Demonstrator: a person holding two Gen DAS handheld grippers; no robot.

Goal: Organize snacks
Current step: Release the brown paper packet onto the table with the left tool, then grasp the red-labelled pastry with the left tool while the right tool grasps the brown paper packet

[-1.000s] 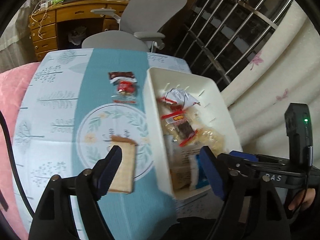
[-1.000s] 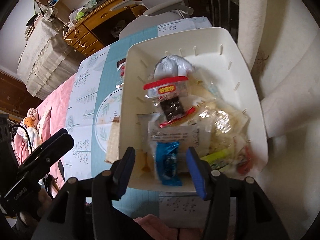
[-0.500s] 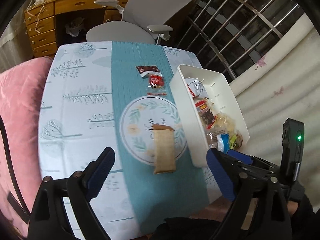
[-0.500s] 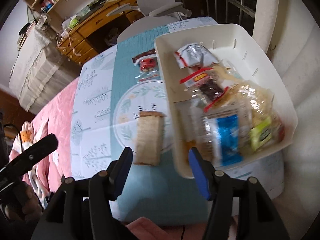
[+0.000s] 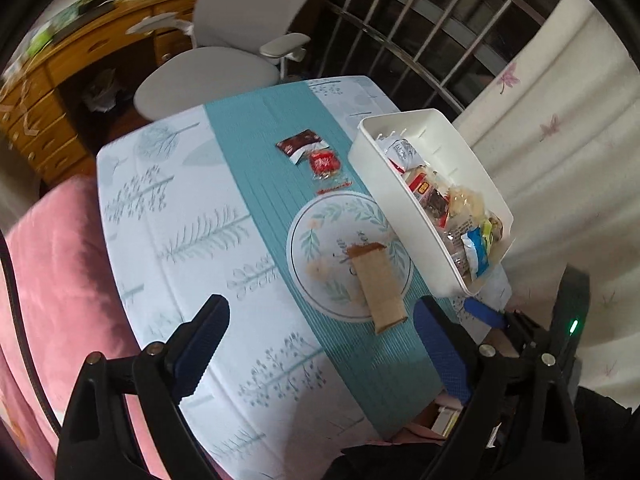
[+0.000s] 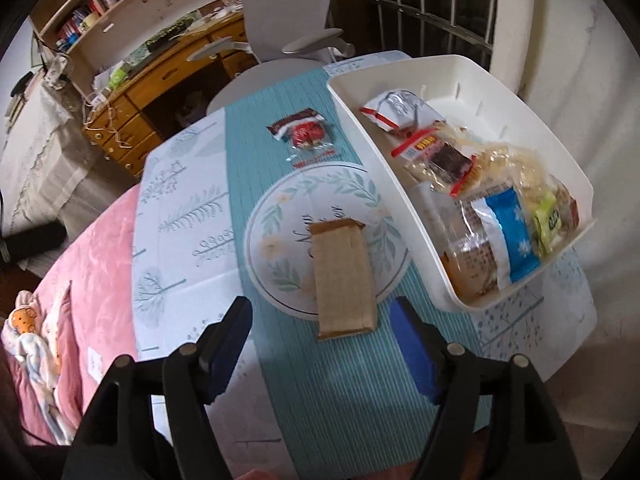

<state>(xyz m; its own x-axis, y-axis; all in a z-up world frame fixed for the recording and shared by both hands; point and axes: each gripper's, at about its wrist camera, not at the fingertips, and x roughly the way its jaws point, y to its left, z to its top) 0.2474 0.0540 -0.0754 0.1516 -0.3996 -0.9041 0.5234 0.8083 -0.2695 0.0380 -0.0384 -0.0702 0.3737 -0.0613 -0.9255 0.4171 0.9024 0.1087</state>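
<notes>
A brown flat packet (image 6: 345, 276) is seen lying flat on the table (image 6: 188, 216), on the near part of the round leaf-wreath print (image 6: 280, 208) in the teal centre strip. Its long axis runs from the near table edge toward the far side, roughly parallel to the strip, with the crimped end pointing away toward the chair (image 6: 280, 4); in the left wrist view the same packet (image 5: 376, 286) appears tilted slightly, far end leaning left. A red-and-dark snack packet (image 6: 306, 134) is noted farther along the strip, well apart from the brown one, its long axis angled a little across the strip. The white bin (image 6: 520, 92) is set at the right side of the table, just beside the round print, its long side running the same way as the strip; several wrapped snacks are piled in it, among them a blue-and-white packet (image 6: 514, 236) at the near end. The left gripper (image 5: 320, 336) is held above the near table edge with its jaws wide apart and nothing between them. The right gripper (image 6: 320, 332) is held over the near end of the brown packet, jaws opening, no pad in contact with it.
</notes>
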